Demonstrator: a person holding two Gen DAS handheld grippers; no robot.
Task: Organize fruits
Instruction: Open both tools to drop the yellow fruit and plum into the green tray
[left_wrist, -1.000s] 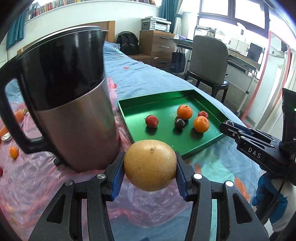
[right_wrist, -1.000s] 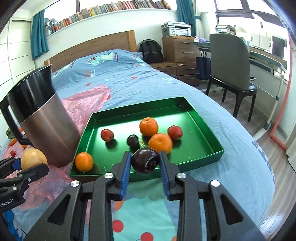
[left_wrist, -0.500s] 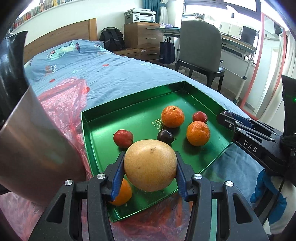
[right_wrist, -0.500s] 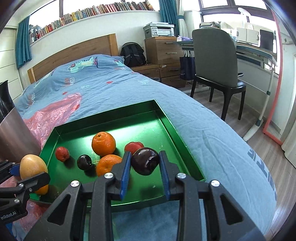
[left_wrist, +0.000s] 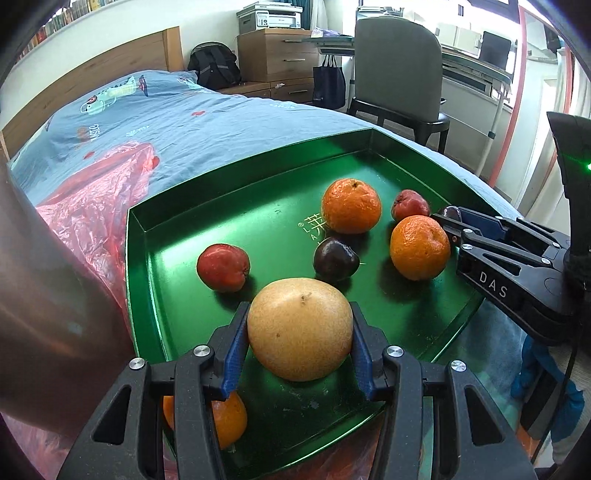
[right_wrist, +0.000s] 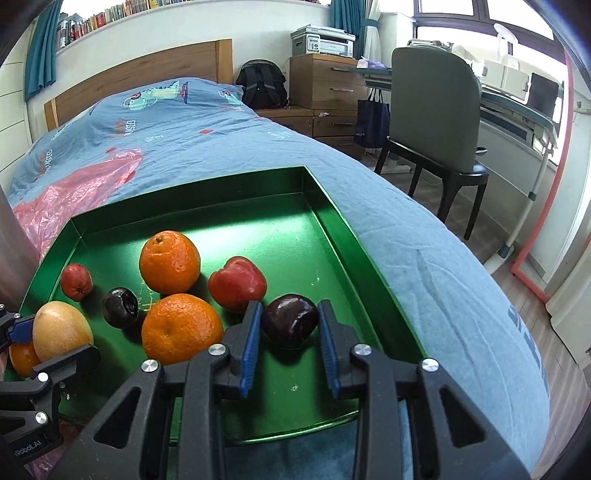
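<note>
A green tray (left_wrist: 258, 173) (right_wrist: 354, 243) lies on the bed and holds several fruits: oranges (left_wrist: 351, 205) (right_wrist: 170, 260), red plums (left_wrist: 222, 266) (right_wrist: 237, 282) and a dark plum (left_wrist: 335, 258) (right_wrist: 120, 307). My left gripper (left_wrist: 299, 334) is shut on a big yellow pear (left_wrist: 299, 328) (right_wrist: 61, 330), low over the tray's near left part. My right gripper (right_wrist: 290, 325) is shut on a dark plum (right_wrist: 290, 321) above the tray's near right part; from the left wrist view that plum (left_wrist: 451, 211) barely shows at its fingertips.
A steel kettle (left_wrist: 48, 295) stands close at the tray's left, on red plastic film (left_wrist: 99, 199). One orange (left_wrist: 221, 417) sits in the tray's near corner under my left fingers. A chair (right_wrist: 432, 122), drawers and a desk stand past the bed's right edge.
Both grippers moved forward and down over the tray with their fruits still held. The kettle slid out to the left edge of both views.
</note>
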